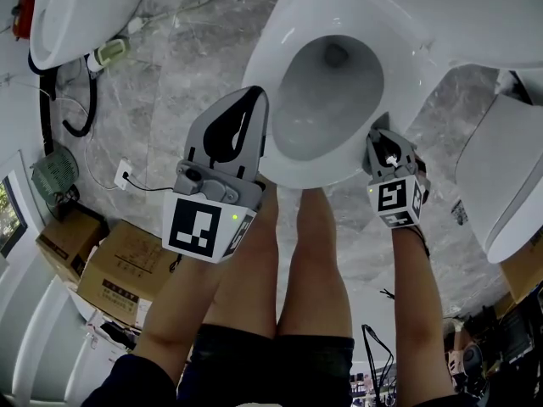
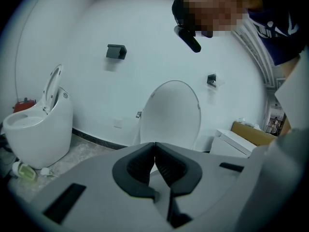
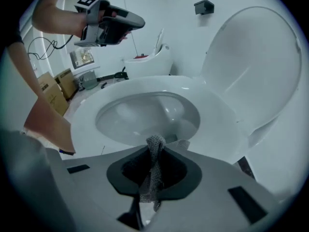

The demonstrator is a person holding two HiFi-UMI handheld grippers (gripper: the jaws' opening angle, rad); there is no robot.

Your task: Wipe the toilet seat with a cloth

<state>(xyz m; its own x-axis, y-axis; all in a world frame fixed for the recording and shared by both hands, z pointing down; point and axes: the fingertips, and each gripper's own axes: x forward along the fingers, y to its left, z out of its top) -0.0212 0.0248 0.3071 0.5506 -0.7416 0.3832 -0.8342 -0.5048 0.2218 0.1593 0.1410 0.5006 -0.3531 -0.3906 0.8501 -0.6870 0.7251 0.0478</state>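
Only one cloth (image 3: pixel 155 143), in right claw (image 3: pixel 153 153)

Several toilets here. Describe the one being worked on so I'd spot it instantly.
Find the white toilet in the middle of the head view, straight ahead of the person's legs. Unlike the white fixtures to either side, it has the right gripper, shut on a grey mesh cloth, at its front rim.

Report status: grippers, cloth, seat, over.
Right gripper shut on grey mesh cloth, at toilet seat near edge. Left gripper shut, empty, held high. Lid up, nothing blocking.
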